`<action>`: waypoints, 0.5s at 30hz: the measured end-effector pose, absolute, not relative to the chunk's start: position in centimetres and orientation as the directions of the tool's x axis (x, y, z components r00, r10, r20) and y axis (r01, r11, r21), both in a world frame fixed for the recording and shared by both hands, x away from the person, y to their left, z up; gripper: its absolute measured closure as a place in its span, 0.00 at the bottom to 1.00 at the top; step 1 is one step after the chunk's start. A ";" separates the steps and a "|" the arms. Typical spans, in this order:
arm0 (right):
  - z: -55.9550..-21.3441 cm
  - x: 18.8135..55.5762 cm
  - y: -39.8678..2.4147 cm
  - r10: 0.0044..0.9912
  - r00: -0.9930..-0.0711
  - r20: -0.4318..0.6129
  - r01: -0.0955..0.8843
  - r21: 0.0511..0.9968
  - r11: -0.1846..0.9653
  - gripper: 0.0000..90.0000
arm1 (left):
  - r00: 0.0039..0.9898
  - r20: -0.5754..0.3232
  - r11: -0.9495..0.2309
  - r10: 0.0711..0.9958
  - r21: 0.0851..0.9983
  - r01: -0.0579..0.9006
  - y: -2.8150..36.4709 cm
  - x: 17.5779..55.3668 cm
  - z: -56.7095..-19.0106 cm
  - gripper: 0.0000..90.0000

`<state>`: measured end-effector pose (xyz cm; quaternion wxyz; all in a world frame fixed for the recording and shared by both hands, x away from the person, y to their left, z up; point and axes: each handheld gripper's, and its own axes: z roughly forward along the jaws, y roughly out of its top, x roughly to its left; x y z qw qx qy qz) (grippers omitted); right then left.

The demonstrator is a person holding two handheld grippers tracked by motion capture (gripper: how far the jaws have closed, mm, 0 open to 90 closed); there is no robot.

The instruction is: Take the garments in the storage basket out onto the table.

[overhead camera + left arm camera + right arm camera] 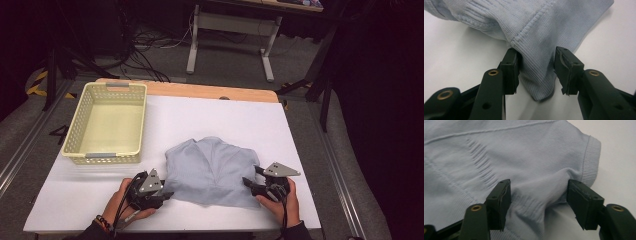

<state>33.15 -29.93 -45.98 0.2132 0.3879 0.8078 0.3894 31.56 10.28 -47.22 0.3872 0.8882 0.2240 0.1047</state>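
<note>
High view: a pale blue knit shirt (212,170) lies folded and rumpled on the near middle of the white table (75,200), a cream perforated plastic basket (107,122) well apart at far left. The left gripper (162,192) meets its near left corner, the right gripper (250,184) its near right edge. Left gripper view: black jaws narrowly apart, a ribbed, seamed corner of the shirt (536,62) between them, the left pad touching the fabric, the right just beside it. Right gripper view: jaws wider, straddling a bunched fold (539,195) near the ribbed cuff, pads not pressing. Bare tabletop lies open all around.
</note>
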 end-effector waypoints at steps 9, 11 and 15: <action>-46.3 33.7 -29.9 0.786 -0.617 -0.039 0.468 0.785 0.406 0.41 | 0.887 -0.011 -0.587 0.461 0.746 0.314 10.4 32.3 -47.4 0.89; -46.3 33.7 -29.9 0.786 -0.617 -0.033 0.469 0.787 0.401 0.42 | 0.891 -0.005 -0.592 0.454 0.746 0.305 10.3 32.3 -47.4 0.91; -46.3 33.5 -30.0 0.785 -0.619 -0.037 0.457 0.796 0.397 0.43 | 0.896 0.001 -0.598 0.443 0.746 0.295 10.4 32.4 -47.4 0.93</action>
